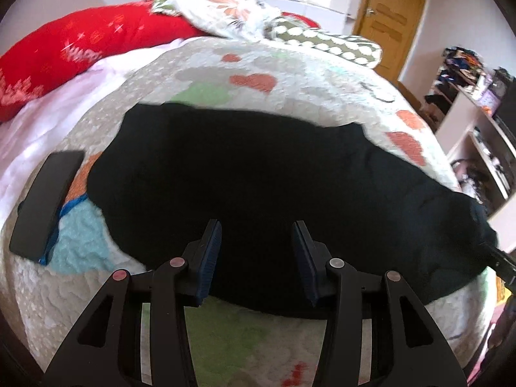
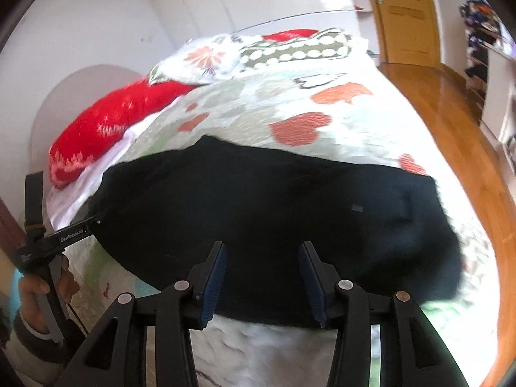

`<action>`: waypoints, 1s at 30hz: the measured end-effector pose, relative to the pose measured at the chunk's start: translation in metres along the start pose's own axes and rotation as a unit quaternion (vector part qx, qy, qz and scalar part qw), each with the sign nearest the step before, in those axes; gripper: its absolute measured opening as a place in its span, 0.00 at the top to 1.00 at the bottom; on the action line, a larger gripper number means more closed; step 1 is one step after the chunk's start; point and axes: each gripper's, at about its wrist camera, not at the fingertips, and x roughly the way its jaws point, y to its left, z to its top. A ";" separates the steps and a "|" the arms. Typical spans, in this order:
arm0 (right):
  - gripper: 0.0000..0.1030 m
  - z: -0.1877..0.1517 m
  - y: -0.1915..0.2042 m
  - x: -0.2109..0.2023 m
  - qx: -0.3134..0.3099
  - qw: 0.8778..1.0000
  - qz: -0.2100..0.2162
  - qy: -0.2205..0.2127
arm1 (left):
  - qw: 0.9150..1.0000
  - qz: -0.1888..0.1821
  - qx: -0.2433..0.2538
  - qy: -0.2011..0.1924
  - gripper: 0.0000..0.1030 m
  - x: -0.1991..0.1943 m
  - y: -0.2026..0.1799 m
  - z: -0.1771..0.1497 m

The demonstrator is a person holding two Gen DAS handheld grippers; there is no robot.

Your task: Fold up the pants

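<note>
Pants: dark, near-black fabric pants (image 1: 258,174) lying flat as one long, broad band across the bed, already doubled into a single wide strip as far as the views show; the surface is mostly smooth, with soft wrinkles toward the right end in the left wrist view and a small pale rectangular tag (image 2: 356,207) on the cloth in the right wrist view.
Pants edges: the far edge runs fairly straight, the near edge curves along the bed's front, and the ends are rounded and slightly rumpled.
Bed cover: a pale quilted cover (image 1: 290,64) printed with orange-red hearts and green and blue patches; the pants rest directly on it.
Left gripper: the black two-finger gripper (image 1: 257,248) with blue pads hangs over the near edge of the pants, its jaws spread apart with nothing pinched between them.
Right gripper: the matching black gripper (image 2: 262,274) hangs over the near edge too, jaws apart and empty; the view is blurred.
Hand: a person's hand (image 2: 48,287) grasps the left tool's handle at the left of the right wrist view.
Beside the pants: a flat black rectangular object (image 1: 45,203) lies on the cover just left of them.
Far end of bed: a red patterned cushion (image 1: 74,51) and a floral pillow (image 1: 222,9).
Room: a wooden door (image 1: 390,22).
</note>
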 end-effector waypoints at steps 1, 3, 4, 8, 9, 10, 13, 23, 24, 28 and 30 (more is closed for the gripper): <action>0.56 -0.002 -0.008 -0.006 0.008 1.000 -0.003 -0.003 | 1.000 -0.009 0.009 0.000 0.47 -0.002 -0.008 0.003; 0.55 -0.009 -0.023 -0.020 0.025 1.000 -0.010 -0.009 | 0.999 -0.028 0.020 -0.004 0.33 -0.003 -0.020 0.006; 0.55 -0.012 -0.030 -0.025 0.032 0.999 -0.011 -0.011 | 0.998 -0.046 0.030 -0.007 0.33 -0.003 -0.032 0.008; 0.54 -0.028 -0.060 -0.044 0.079 0.997 0.004 -0.017 | 0.992 -0.098 0.082 0.016 0.33 0.008 -0.080 0.015; 0.54 -0.032 -0.066 -0.047 0.088 0.996 0.009 -0.019 | 0.989 -0.110 0.096 0.022 0.33 0.010 -0.091 0.017; 0.54 -0.034 -0.069 -0.049 0.092 0.996 0.011 -0.018 | 0.984 -0.129 0.116 0.028 0.33 0.013 -0.109 0.019; 0.54 -0.038 -0.074 -0.054 0.090 0.996 -0.013 -0.002 | 0.975 -0.156 0.155 0.040 0.33 0.021 -0.146 0.026; 0.40 -0.041 -0.095 -0.051 0.127 0.991 0.033 -0.027 | 0.924 -0.235 0.294 0.067 0.33 0.057 -0.266 0.043; 0.38 -0.042 -0.096 -0.050 0.132 0.990 0.041 -0.033 | 0.921 -0.240 0.299 0.071 0.33 0.061 -0.274 0.045; 0.35 -0.042 -0.100 -0.043 0.143 0.987 0.060 -0.044 | 0.892 -0.267 0.347 0.108 0.33 0.085 -0.307 0.045; 0.34 -0.041 -0.101 -0.041 0.147 0.986 0.066 -0.048 | 0.882 -0.265 0.370 0.121 0.33 0.097 -0.321 0.042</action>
